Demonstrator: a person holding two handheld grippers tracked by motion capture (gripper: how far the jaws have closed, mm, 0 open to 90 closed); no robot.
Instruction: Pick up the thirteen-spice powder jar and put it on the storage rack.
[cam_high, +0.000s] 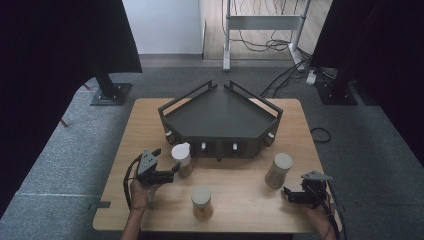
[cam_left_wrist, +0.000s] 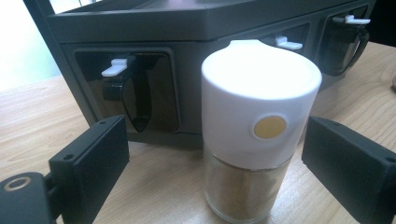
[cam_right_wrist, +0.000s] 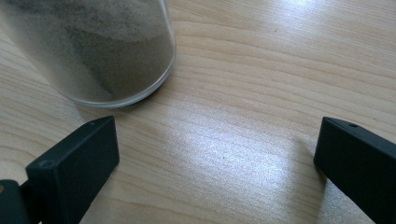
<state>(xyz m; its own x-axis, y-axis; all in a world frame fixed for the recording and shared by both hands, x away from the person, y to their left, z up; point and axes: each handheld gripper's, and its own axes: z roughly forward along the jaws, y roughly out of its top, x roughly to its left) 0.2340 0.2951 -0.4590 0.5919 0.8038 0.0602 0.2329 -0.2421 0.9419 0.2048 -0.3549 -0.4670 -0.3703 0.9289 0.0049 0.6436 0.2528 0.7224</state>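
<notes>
While rack (cam_high: 220, 117) stands behind, jar (cam_left_wrist: 259, 126) sits between jaws.

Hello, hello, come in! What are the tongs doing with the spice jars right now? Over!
Left tongs open around white-capped spice jar, not squeezing. Right tongs open over bare table, beside another jar. Dark rack close behind. Over.

Three spice jars (cam_high: 181, 159) (cam_high: 202, 201) (cam_high: 278, 170), one dark rack (cam_high: 220, 116), one table (cam_high: 150, 120).

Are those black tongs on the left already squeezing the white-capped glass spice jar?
No, the left tongs stand open, with a visible gap between each black jaw and the white-capped glass spice jar.
</notes>
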